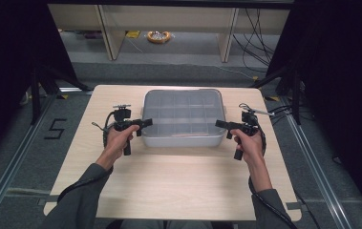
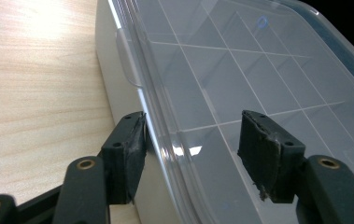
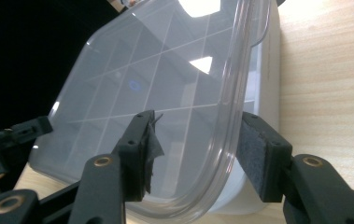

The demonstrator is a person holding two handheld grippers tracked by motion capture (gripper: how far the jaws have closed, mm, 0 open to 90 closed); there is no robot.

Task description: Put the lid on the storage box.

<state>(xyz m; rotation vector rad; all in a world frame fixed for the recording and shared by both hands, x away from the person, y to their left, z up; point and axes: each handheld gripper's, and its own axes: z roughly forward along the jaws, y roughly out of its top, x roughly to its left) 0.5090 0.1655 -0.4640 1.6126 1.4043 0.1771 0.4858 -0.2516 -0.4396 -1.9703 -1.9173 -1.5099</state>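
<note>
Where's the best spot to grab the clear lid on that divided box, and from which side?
Take the lid by its overhanging rim at the two short ends, coming in level from either side. The lip juts past the box wall there, so a jaw fits under and one over. Both the left gripper and right gripper already straddle that edge.

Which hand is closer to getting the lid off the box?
Right. The right gripper already has the lid's edge between its jaws, lifted off the box; the left gripper just straddles the rim.
</note>
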